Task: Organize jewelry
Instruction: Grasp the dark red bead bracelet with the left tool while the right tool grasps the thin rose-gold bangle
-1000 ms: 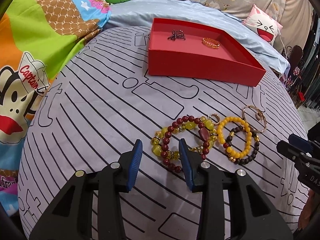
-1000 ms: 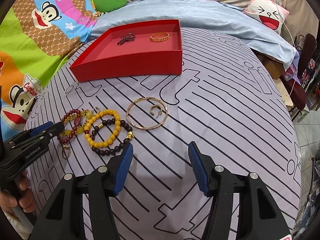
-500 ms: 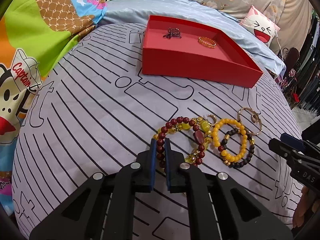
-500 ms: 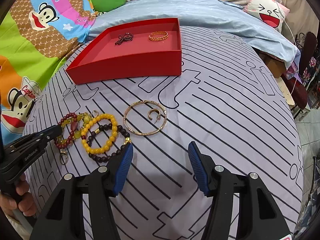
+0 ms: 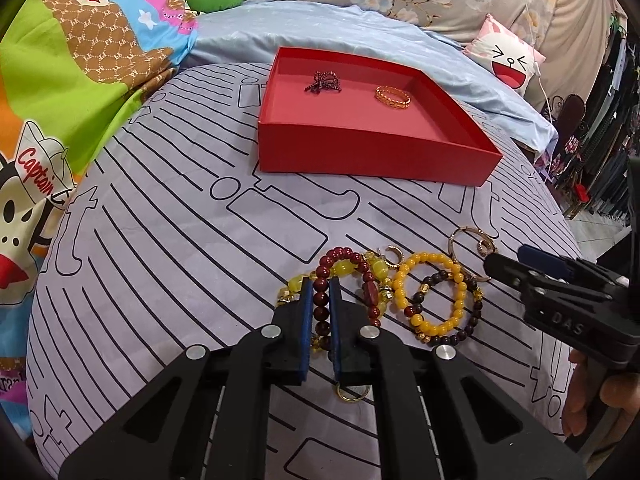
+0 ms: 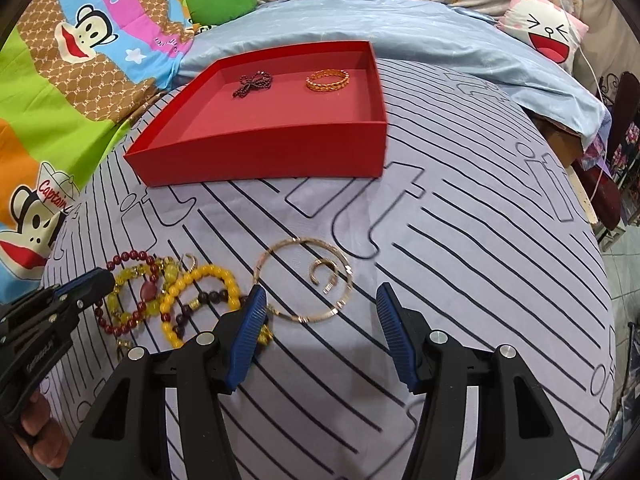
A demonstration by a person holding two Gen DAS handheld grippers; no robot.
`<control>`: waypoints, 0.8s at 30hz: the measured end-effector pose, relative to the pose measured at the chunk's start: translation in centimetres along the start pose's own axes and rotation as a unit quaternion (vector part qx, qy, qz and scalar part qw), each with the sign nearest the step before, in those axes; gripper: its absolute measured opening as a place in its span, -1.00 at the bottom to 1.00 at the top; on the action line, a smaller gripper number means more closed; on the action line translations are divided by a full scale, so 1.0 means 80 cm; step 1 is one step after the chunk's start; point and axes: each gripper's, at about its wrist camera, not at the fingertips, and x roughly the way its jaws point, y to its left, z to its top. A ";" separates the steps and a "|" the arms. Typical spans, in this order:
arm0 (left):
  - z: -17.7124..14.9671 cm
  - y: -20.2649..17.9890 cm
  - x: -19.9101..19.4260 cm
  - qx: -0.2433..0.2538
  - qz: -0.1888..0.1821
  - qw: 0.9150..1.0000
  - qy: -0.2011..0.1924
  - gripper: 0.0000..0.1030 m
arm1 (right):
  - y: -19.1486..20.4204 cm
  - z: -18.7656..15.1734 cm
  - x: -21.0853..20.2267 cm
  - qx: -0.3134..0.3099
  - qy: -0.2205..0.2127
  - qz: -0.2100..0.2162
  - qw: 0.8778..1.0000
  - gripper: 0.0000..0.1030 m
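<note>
My left gripper (image 5: 320, 284) is shut on the dark red bead bracelet (image 5: 344, 258), which still lies on the striped sheet among yellow beads. Beside it lie a yellow bead bracelet (image 5: 430, 292) over a dark bead bracelet (image 5: 468, 320), and a thin gold bangle (image 6: 304, 278) with a small gold open ring (image 6: 325, 276) inside it. My right gripper (image 6: 322, 300) is open, just in front of the bangle. The red tray (image 5: 372, 160) at the back holds a dark beaded bow (image 5: 323, 82) and a gold chain ring (image 5: 393, 97).
The striped grey sheet (image 5: 160, 260) covers the bed. A cartoon monkey blanket (image 5: 60, 100) lies on the left, a blue quilt (image 6: 420, 28) and a pink cat pillow (image 6: 548, 28) behind the tray. The bed edge drops off at the right.
My left gripper went from open to shut on the dark red bracelet and moved forward. My right gripper stayed open and came a little closer to the gold bangle.
</note>
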 end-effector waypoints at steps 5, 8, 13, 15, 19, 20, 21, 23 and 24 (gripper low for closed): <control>-0.002 0.005 0.008 -0.005 0.004 1.000 0.009 -0.85 | 0.010 0.005 0.010 -0.006 -0.003 -0.007 1.000 0.32; -0.002 0.007 0.012 -0.008 0.005 1.000 0.013 -0.85 | 0.014 0.007 0.018 -0.011 0.000 -0.013 1.000 0.33; -0.002 0.008 0.016 -0.008 0.004 1.000 0.017 -0.85 | 0.017 0.005 0.030 -0.013 0.006 -0.019 1.000 0.33; -0.001 0.009 0.019 -0.010 0.004 1.000 0.020 -0.85 | 0.019 0.004 0.032 -0.021 0.003 -0.026 0.999 0.32; -0.001 0.011 0.020 -0.010 0.003 1.000 0.020 -0.85 | 0.021 0.003 0.031 -0.027 -0.005 -0.031 0.999 0.17; 0.000 0.011 0.021 -0.010 0.003 1.000 0.020 -0.85 | 0.020 0.003 0.032 -0.027 -0.005 -0.030 0.999 0.17; 0.000 0.010 0.021 -0.011 0.002 1.000 0.020 -0.85 | 0.020 0.003 0.032 -0.027 -0.005 -0.031 0.999 0.17; 0.000 0.010 0.021 -0.011 0.003 1.000 0.020 -0.85 | 0.019 0.003 0.031 -0.029 -0.005 -0.031 0.999 0.17; 0.000 0.010 0.021 -0.011 0.002 1.000 0.020 -0.85 | 0.018 0.003 0.030 -0.027 -0.006 -0.029 0.999 0.17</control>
